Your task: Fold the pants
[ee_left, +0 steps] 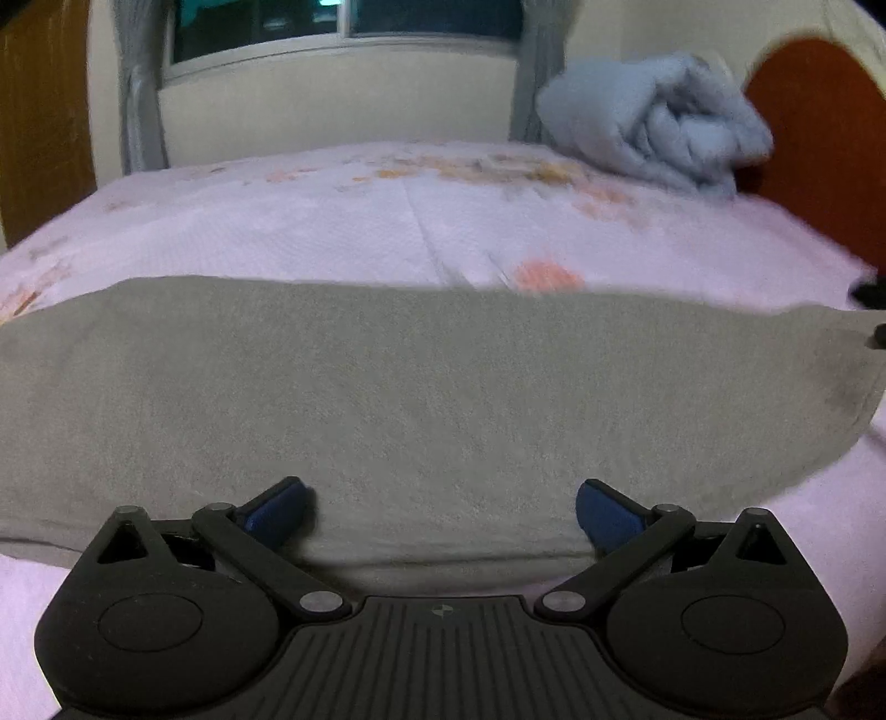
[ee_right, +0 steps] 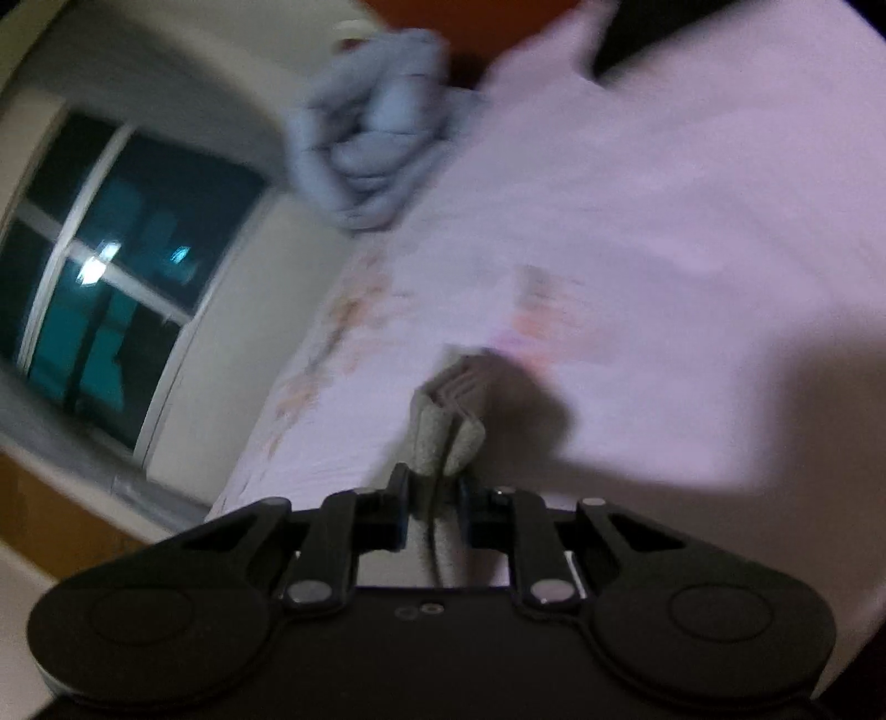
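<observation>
Bed [ee_left: 343, 221] under a pale pink sheet with faint orange flower prints, seam running down the middle. Rolled blue quilt [ee_left: 653, 122] at the far right corner, against a red-brown headboard [ee_left: 825, 138]. Cream wall behind, with a dark window [ee_left: 343, 22] and grey curtains [ee_left: 138, 99] on both sides. Wooden panel [ee_left: 39, 111] at far left. No brand, label or writing readable anywhere; only a small round mark on the left gripper's body, too small to make out.

Grey-green pants [ee_left: 432, 387] spread flat across the near part of the bed in a wide band, hemmed end toward the right. Left gripper [ee_left: 443, 512] low over the near edge of the pants, blue pads [ee_left: 601, 515] wide apart, nothing between them.

Right-wrist view tilted and blurred. Right gripper [ee_right: 434, 512] closed tight on a bunched fold of the pants [ee_right: 443, 426], cloth standing up between the black fingers [ee_right: 387, 509], its shadow on the sheet just beyond. Same quilt [ee_right: 365, 149] and window [ee_right: 111, 277] seen there, at upper left.
</observation>
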Demonstrator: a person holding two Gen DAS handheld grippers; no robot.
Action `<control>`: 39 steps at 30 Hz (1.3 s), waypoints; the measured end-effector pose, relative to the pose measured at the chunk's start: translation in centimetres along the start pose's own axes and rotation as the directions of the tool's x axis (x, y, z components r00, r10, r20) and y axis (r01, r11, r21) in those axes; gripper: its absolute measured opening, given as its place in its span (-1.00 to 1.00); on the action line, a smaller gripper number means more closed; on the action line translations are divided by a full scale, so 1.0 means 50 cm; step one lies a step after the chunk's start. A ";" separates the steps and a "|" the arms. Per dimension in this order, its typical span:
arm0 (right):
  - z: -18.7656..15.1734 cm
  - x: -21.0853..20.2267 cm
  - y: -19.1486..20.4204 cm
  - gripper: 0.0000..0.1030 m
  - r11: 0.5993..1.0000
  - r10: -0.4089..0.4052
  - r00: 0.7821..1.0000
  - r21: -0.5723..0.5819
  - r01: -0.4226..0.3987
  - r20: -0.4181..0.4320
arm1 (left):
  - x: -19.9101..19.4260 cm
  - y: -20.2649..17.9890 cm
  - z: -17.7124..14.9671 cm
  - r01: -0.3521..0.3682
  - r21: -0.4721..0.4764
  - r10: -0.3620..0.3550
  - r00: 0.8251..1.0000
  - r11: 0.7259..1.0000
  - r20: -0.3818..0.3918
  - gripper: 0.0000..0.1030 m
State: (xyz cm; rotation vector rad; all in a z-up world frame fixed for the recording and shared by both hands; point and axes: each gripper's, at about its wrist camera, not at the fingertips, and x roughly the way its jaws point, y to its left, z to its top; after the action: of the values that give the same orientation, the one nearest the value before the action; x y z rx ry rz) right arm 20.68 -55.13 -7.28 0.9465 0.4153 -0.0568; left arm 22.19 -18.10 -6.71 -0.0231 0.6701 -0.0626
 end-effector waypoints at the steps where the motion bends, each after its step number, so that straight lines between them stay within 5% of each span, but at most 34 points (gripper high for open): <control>1: -0.003 -0.003 0.033 -0.85 0.999 0.021 1.000 -0.043 -0.021 0.000 | -0.017 0.039 0.011 -0.017 -0.033 0.018 1.000 0.999 0.020 1.00; 6: -0.098 0.011 0.280 -0.85 0.933 0.119 0.992 -0.337 -0.127 -0.044 | -0.101 0.275 0.046 -0.091 -0.127 0.105 0.989 0.988 0.106 1.00; 12: -0.366 0.077 0.503 -0.85 0.764 0.164 0.965 -0.592 -0.256 -0.206 | -0.211 0.552 0.001 -0.205 -0.289 0.250 0.960 0.935 0.130 1.00; 15: -0.535 0.137 0.539 -0.69 0.712 0.140 0.924 -0.612 -0.345 -0.357 | -0.235 0.631 -0.052 -0.226 -0.360 0.278 0.955 0.905 0.099 1.00; 16: -0.584 0.161 0.542 -0.54 0.704 0.092 0.892 -0.605 -0.373 -0.442 | -0.238 0.648 -0.068 -0.224 -0.384 0.277 0.957 0.896 0.088 1.00; 17: -0.624 0.175 0.545 -0.64 0.703 0.038 0.859 -0.598 -0.386 -0.510 | -0.237 0.663 -0.081 -0.219 -0.403 0.271 0.960 0.889 0.076 1.00; 18: -0.636 0.162 0.543 -0.62 0.699 0.058 0.865 -0.598 -0.392 -0.499 | -0.235 0.673 -0.091 -0.214 -0.417 0.265 0.962 0.883 0.067 1.00; 21: -0.582 0.122 0.526 -0.59 0.742 0.102 0.913 -0.581 -0.335 -0.396 | -0.223 0.672 -0.102 -0.158 -0.439 0.215 0.973 0.885 0.082 1.00; 26: -0.417 0.082 0.466 -0.48 0.814 0.069 0.970 -0.548 -0.190 -0.235 | -0.172 0.557 -0.056 0.029 -0.351 0.026 0.988 0.936 0.149 1.00; 28: -0.378 0.065 0.444 -0.42 0.820 0.060 0.978 -0.549 -0.162 -0.198 | -0.143 0.501 -0.032 0.080 -0.302 -0.037 0.988 0.950 0.147 0.95; 32: -0.348 0.028 0.386 -0.17 0.825 0.044 0.986 -0.551 -0.128 -0.163 | -0.077 0.446 -0.009 0.131 -0.300 -0.113 0.991 0.945 0.078 0.20; 37: -0.333 0.030 0.341 -0.13 0.831 0.033 0.985 -0.543 -0.120 -0.167 | -0.045 0.430 -0.026 0.060 -0.335 -0.056 0.998 0.940 0.023 0.14; 39: -0.333 0.020 0.325 -0.13 0.833 0.034 0.985 -0.539 -0.121 -0.169 | -0.042 0.434 -0.037 0.097 -0.382 -0.088 0.995 0.919 0.042 0.14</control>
State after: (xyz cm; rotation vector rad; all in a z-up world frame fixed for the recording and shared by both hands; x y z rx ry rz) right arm 19.93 -32.16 -3.56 0.3945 0.4994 0.2050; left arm 20.51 3.68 -7.78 -0.4346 0.6491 -0.0209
